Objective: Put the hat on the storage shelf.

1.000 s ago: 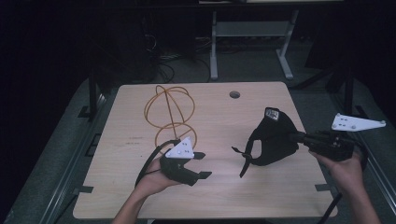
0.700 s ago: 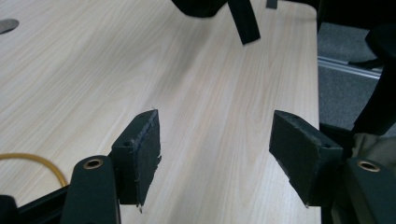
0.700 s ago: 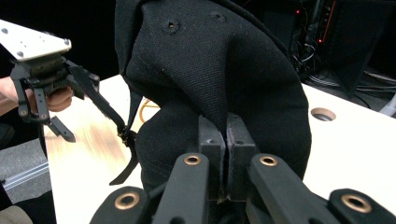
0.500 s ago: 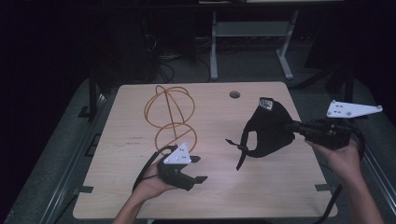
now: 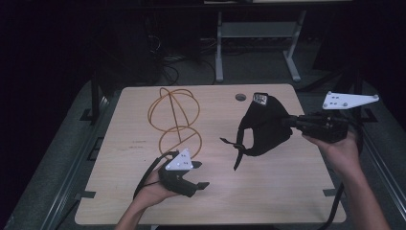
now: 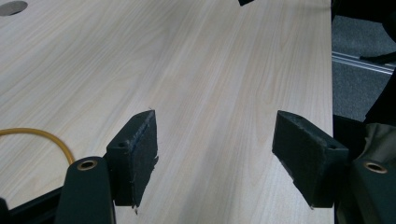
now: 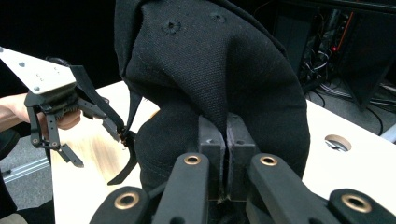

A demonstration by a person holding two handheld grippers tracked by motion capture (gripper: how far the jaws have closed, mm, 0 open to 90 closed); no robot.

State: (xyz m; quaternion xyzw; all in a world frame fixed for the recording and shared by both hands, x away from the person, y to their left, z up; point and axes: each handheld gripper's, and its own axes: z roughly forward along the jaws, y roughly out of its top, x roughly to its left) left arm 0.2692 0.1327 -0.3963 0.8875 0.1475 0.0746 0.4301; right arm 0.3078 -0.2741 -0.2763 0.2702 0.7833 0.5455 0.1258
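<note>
While right tongs clench black cap, left tongs released — orange cable beside.

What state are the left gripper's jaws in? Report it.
Open: the left gripper has its jaws wide apart over bare table, holding nothing.

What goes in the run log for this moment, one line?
right gripper: shut on black cap, held above table | left gripper: open, holding nothing, near front edge | orange cable: looped on table, untouched
</note>
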